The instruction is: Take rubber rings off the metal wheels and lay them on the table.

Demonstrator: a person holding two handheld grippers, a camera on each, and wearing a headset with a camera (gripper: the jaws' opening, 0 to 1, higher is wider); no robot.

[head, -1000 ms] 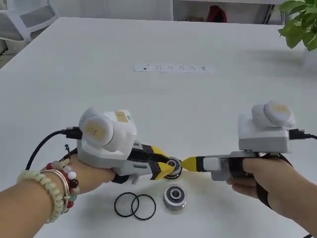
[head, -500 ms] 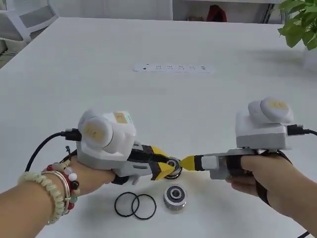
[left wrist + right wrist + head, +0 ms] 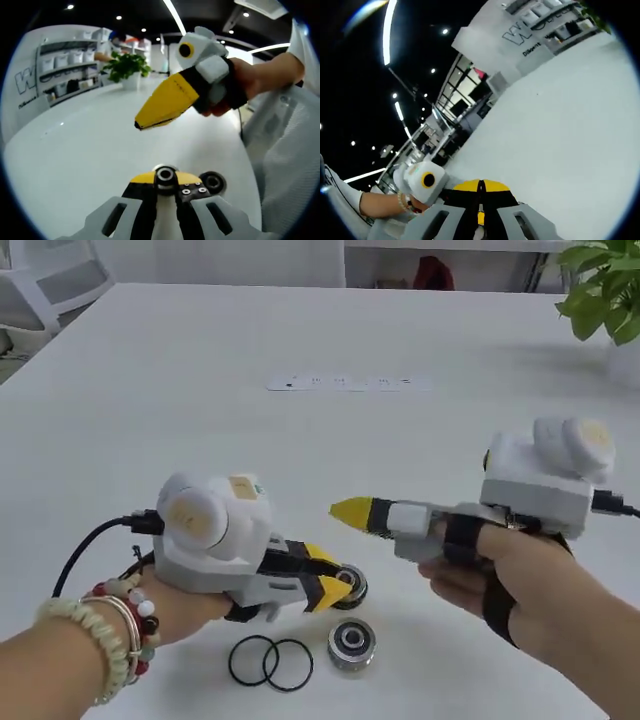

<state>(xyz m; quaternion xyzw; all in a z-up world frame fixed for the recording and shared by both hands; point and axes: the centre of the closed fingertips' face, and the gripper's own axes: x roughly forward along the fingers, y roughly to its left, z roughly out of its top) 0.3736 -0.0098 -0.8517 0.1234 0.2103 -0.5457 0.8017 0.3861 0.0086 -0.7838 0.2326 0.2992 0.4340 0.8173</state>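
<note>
Yellow-tipped left tool (image 3: 332, 591) clamped on metal wheel (image 3: 353, 581), right tool (image 3: 343, 510) closed, apart from it.

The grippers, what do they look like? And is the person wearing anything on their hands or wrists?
The left gripper and the right gripper each have a chunky pale grey and white body and pointed yellow jaws with black behind them. A black cable trails from the back of the left one. The left wrist wears bead bracelets, pale green and red. A black strap wraps around the right hand.
</note>
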